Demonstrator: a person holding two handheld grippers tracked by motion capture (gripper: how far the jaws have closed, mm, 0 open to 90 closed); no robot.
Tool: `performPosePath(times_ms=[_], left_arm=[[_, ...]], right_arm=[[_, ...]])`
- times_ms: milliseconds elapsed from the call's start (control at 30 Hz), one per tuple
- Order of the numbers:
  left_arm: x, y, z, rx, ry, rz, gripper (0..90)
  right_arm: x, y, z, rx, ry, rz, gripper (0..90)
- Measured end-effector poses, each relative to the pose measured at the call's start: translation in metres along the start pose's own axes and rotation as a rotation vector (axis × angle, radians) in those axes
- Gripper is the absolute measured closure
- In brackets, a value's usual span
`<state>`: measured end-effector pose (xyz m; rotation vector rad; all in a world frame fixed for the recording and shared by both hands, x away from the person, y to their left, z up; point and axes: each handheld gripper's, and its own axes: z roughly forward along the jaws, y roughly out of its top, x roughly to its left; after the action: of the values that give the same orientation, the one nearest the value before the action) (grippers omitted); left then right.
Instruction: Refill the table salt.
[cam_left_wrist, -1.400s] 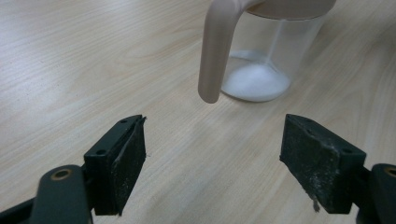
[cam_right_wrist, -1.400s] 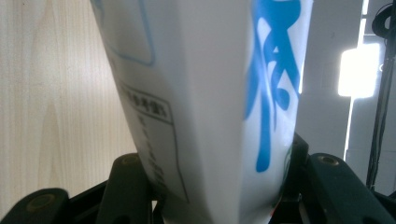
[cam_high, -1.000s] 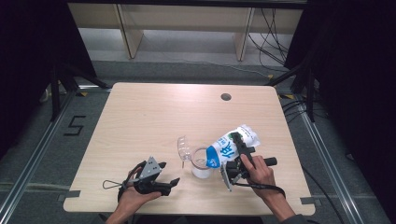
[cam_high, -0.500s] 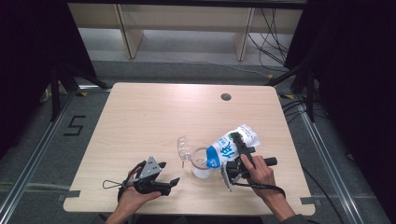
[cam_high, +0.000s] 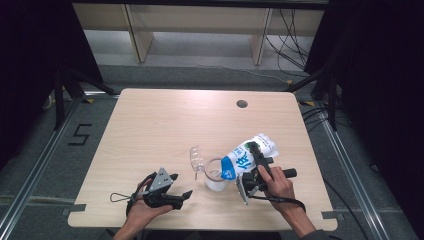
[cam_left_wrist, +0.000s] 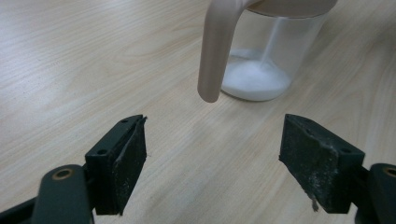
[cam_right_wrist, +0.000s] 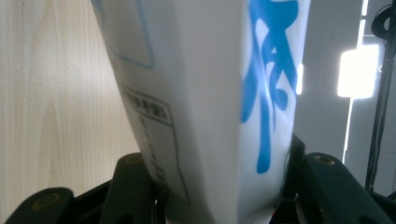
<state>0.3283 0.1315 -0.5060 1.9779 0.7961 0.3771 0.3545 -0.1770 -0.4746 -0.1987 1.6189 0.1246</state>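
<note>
Carton (cam_high: 248, 156), white with blue lettering, tilts in right claw (cam_high: 253, 170); left claw (cam_high: 181, 195) wide.

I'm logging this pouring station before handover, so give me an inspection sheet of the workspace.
Surface: light wooden table, round hole near far edge.
Job's things: white bag with blue print tilted over clear jug; white powder in jug's bottom.
Clutter: clear lid lying beside jug.
Grippers: right tongs shut on the bag; left tongs open, empty, resting on table.
Cables: loop trailing from left tongs; wires on floor behind.
Surroundings: wooden shelving, black curtains at sides.
</note>
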Motion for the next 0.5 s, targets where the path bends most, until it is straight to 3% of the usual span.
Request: performPosePath(times_ms=[467,500], left_arm=[[-0.0008,0.0003,0.0001,-0.007,0.0,-0.009,22.1],[-0.0008,0.0003,0.0001,-0.007,0.001,-0.008,22.1]], right_arm=[[-0.001,-0.0004,-0.0007,0.012,0.0,-0.01,55.2],[0.0027,-0.0009,0.0002,-0.002,-0.008,0.04,55.2]])
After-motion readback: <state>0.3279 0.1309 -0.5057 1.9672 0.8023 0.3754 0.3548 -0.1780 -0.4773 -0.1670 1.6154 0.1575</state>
